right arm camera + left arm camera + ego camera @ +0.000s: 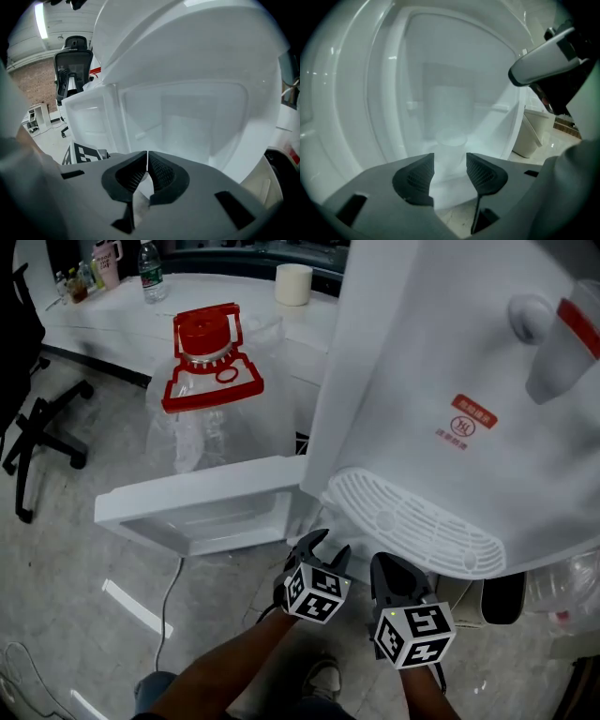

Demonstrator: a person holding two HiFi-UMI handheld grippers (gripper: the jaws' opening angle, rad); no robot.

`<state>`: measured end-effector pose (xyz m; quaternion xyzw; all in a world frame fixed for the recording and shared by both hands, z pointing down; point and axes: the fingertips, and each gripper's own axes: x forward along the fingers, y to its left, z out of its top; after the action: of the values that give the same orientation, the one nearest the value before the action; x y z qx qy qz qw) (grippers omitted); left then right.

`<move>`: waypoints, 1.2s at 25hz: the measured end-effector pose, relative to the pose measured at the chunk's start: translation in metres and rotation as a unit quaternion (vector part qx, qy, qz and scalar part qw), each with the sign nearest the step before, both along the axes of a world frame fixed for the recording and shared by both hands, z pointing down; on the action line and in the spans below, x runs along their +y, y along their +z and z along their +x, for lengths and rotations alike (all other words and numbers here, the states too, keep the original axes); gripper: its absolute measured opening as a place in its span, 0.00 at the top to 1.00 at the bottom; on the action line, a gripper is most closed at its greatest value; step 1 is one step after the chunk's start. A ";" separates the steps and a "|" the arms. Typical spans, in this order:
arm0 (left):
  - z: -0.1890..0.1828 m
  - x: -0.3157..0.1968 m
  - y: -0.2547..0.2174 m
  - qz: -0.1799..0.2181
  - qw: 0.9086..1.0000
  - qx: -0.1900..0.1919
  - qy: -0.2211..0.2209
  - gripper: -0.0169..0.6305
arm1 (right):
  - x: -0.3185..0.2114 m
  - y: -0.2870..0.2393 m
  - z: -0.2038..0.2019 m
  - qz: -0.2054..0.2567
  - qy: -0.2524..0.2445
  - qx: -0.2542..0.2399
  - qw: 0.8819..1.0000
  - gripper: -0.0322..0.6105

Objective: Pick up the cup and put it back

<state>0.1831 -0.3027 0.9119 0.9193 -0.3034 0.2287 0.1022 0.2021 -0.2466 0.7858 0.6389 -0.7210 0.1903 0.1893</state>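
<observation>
A translucent white cup [450, 147] stands upright inside the open lower cabinet [454, 79] of the white water dispenser [450, 381]. My left gripper [450, 169] reaches into the cabinet mouth, and the cup fills the gap between its dark pads [418, 176], its sides meeting both. In the head view the left gripper [319, 547] points under the dispenser's drip grille [412, 526], and the cup is hidden there. My right gripper [392, 570] hangs just to its right, with its jaws [147, 169] shut on nothing and facing the cabinet.
The cabinet door [197, 507] swings open to the left. Behind it stands a large clear water jug with a red cap [208, 352]. A black office chair [28, 427] is at the far left. A desk [216, 296] carries bottles and a paper roll [293, 284].
</observation>
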 end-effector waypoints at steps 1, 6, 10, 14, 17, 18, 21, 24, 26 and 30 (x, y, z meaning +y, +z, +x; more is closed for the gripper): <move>-0.004 0.000 -0.007 0.001 1.000 0.001 -0.004 0.64 | 0.000 -0.002 -0.003 -0.004 -0.002 -0.002 1.000 0.92; -0.030 0.017 -0.051 -0.003 1.000 0.003 -0.012 0.73 | 0.008 -0.028 -0.023 -0.028 -0.018 -0.008 0.999 0.92; -0.054 0.034 -0.104 -0.006 1.000 0.008 -0.019 0.79 | 0.018 -0.065 -0.042 -0.043 -0.020 -0.022 0.999 0.92; -0.077 0.050 -0.170 -0.004 1.000 0.019 -0.024 0.84 | 0.027 -0.115 -0.064 -0.050 -0.022 -0.031 0.998 0.92; -0.094 0.064 -0.222 -0.003 0.999 0.025 -0.026 0.88 | 0.037 -0.157 -0.083 -0.052 -0.027 -0.037 0.998 0.92; -0.101 0.068 -0.240 -0.002 0.999 0.027 -0.027 0.90 | 0.040 -0.171 -0.089 -0.052 -0.029 -0.038 0.997 0.92; -0.119 0.079 -0.295 0.004 0.999 0.035 -0.033 0.93 | 0.050 -0.215 -0.105 -0.051 -0.035 -0.041 0.997 0.92; -0.134 0.094 -0.348 0.008 0.999 0.033 -0.033 0.95 | 0.059 -0.260 -0.118 -0.048 -0.039 -0.043 0.997 0.92; -0.144 0.108 -0.380 0.004 0.999 0.030 -0.034 0.95 | 0.067 -0.293 -0.127 -0.044 -0.041 -0.044 0.997 0.92; -0.161 0.128 -0.460 0.005 0.998 0.045 -0.043 0.95 | 0.086 -0.357 -0.143 -0.036 -0.036 -0.047 0.998 0.92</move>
<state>0.0219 -0.1752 0.4523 0.9153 -0.3387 0.1814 0.1209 0.0586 -0.1606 0.4285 0.5958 -0.7443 0.2390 0.1843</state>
